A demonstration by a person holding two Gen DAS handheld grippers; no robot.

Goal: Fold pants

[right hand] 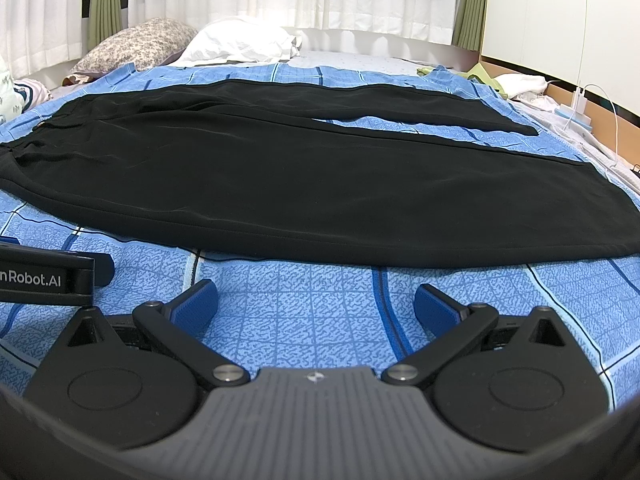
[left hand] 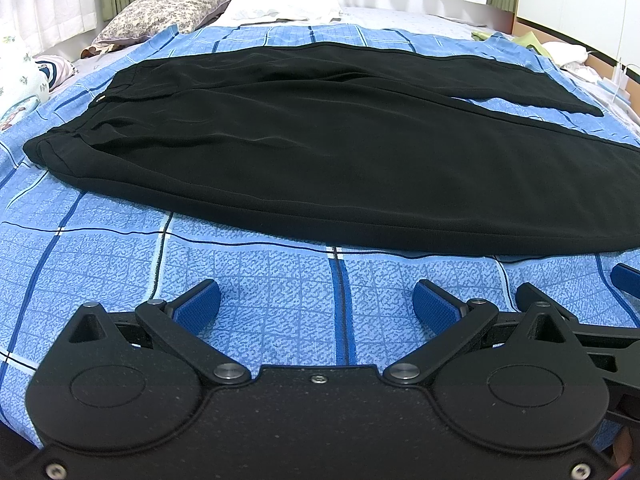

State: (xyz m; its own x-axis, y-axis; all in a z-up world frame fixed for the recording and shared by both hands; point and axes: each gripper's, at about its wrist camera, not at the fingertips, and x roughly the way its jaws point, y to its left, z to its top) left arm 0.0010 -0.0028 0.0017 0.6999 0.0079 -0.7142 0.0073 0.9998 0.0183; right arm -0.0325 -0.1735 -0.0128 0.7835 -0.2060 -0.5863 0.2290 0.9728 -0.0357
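Observation:
Black pants lie flat on a blue checked bedspread, waistband at the left, both legs running to the right. They also show in the right wrist view. My left gripper is open and empty, hovering over the bedspread just short of the pants' near edge. My right gripper is open and empty, also just short of the near edge, to the right of the left one. The right gripper's fingers show at the right edge of the left wrist view.
A floral pillow and a white pillow lie at the head of the bed by white curtains. Green and white cloths and a charger with cable sit at the far right. Striped clothing lies far left.

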